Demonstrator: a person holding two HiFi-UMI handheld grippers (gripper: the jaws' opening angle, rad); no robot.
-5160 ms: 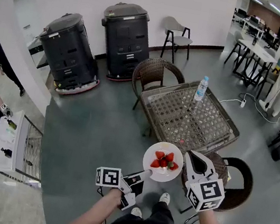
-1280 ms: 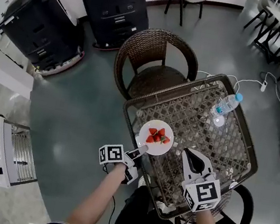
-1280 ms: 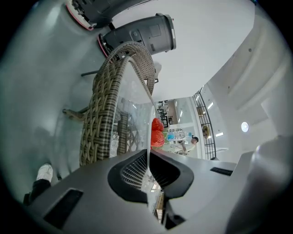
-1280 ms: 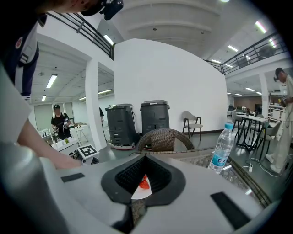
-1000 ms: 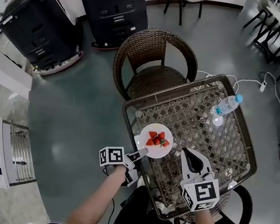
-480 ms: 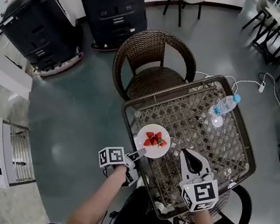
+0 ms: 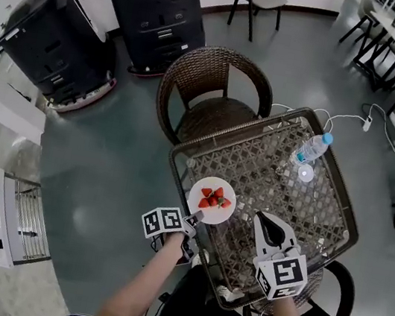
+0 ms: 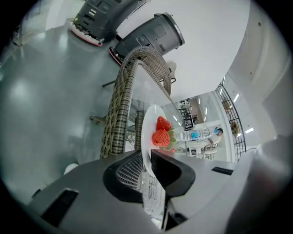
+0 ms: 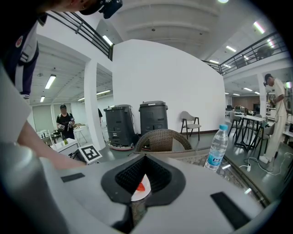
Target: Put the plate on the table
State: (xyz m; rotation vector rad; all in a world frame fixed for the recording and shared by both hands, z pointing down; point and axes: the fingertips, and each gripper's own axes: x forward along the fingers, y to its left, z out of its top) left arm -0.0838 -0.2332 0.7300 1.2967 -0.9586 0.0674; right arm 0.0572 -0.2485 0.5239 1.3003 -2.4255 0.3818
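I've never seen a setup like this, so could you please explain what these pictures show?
A person holds tongs in each hand; there is no robot arm. One picture comes from a head camera looking down; the other two from cameras on the tongs. On the square brown wicker table stand a clear plastic water bottle and a round white plate of red strawberries. The left tongs have the plate's rim between their jaws, which are opening. The right tongs are shut and empty.
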